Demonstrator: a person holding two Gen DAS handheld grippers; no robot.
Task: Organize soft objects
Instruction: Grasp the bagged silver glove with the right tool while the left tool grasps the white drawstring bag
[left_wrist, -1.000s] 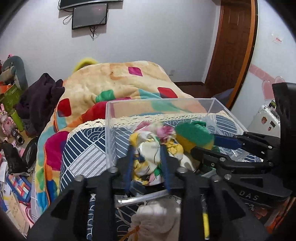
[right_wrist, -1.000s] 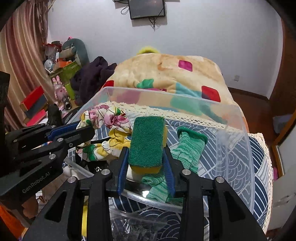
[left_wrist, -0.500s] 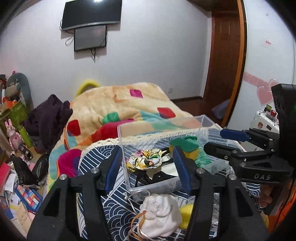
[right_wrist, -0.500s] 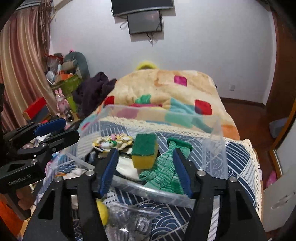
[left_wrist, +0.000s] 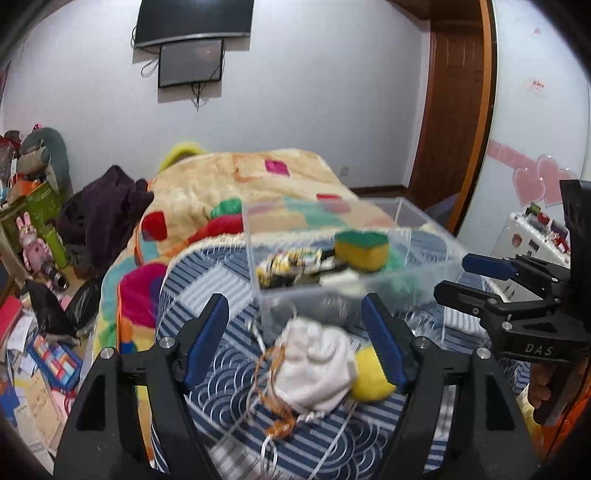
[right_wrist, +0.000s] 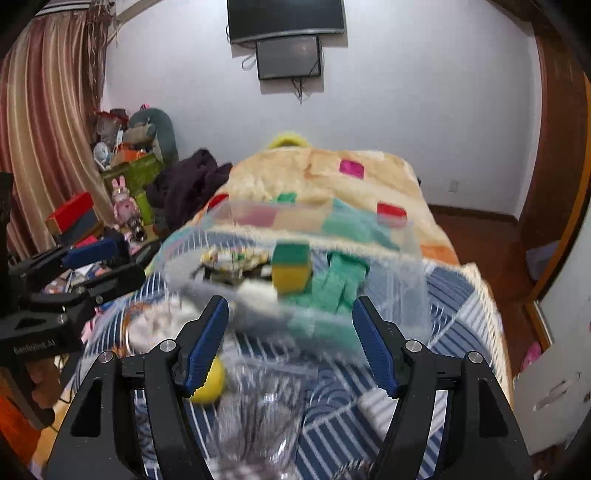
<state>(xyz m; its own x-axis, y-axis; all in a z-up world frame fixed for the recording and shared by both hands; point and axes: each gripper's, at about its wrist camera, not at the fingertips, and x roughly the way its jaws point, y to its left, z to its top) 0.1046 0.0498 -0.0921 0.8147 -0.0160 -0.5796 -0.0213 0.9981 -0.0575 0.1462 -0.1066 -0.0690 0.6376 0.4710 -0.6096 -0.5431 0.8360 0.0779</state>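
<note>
Now left gripper (left_wrist: 295, 339) wide, empty; right gripper (right_wrist: 291, 341) wide, empty, both short of clear bin (left_wrist: 424, 236).

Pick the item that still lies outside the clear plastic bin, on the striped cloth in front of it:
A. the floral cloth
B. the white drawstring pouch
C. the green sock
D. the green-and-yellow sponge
B. The white drawstring pouch lies on the striped cloth in front of the clear bin, between the open left gripper's fingers, while the sponge, green sock and floral cloth are inside.
</note>
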